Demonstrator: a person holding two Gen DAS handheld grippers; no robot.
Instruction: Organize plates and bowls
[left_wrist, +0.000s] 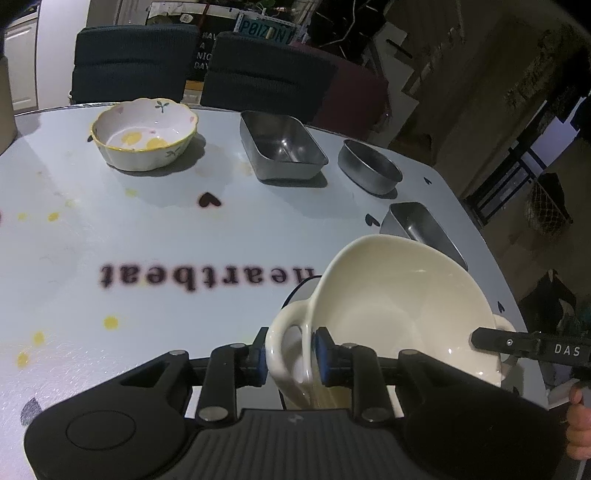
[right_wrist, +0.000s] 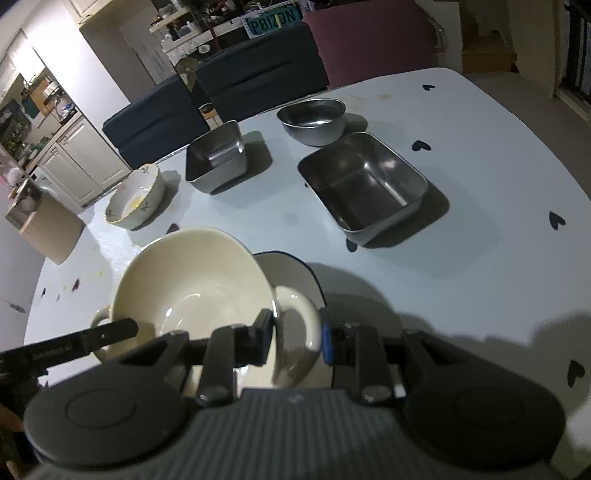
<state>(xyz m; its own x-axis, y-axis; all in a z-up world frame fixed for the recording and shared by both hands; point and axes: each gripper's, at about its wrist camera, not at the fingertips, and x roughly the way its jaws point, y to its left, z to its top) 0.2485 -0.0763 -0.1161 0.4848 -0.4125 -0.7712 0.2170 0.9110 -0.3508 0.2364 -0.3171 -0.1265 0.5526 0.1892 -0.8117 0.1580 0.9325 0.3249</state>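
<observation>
A cream two-handled bowl (left_wrist: 399, 314) is held between two hand-held grippers above a pale table (left_wrist: 147, 240) printed with small dark hearts. The left gripper (left_wrist: 290, 356) has its jaws narrowed around one loop handle, blue pads pressing either side of it. The right gripper (right_wrist: 297, 338) grips the opposite handle the same way — one dark pad inside the loop, one blue pad outside. The bowl is tilted, and directly beneath it lies a white plate with a dark rim (right_wrist: 291, 269), mostly hidden by the bowl.

Farther across the table stand a scalloped ceramic bowl with yellow spots (left_wrist: 144, 136), two rectangular metal trays (right_wrist: 364, 186) (right_wrist: 216, 162) and a round metal bowl (right_wrist: 312, 120), all apart from each other.

The step in hand looks like setting the cream bowl down onto the plate. The next move likely calls for levelling the bowl and lowering both handles together, so that its base meets the plate's centre squarely, then opening both grips — an uneven release could tip it.
</observation>
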